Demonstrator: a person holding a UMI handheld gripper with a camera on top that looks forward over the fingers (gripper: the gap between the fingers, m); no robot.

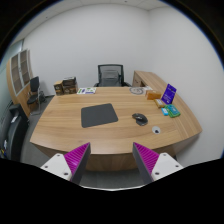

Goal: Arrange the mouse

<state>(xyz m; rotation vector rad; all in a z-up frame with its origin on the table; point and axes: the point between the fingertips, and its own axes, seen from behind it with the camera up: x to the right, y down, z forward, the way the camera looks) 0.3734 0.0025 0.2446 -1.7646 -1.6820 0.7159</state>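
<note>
A dark mouse [140, 119] lies on the wooden desk [70, 128], a little to the right of a dark grey mouse mat [97, 116]. My gripper [112, 160] hangs well back from the desk's near edge, high above the floor. Its two fingers stand wide apart, open, with nothing between the pink pads [75, 157]. The mouse is far beyond the right finger.
A black office chair [109, 76] stands behind the desk, another [33, 92] at the left near a wooden cabinet [20, 72]. Small boxes and a tablet-like item [168, 93] sit at the desk's right end. A low shelf [67, 87] stands against the back wall.
</note>
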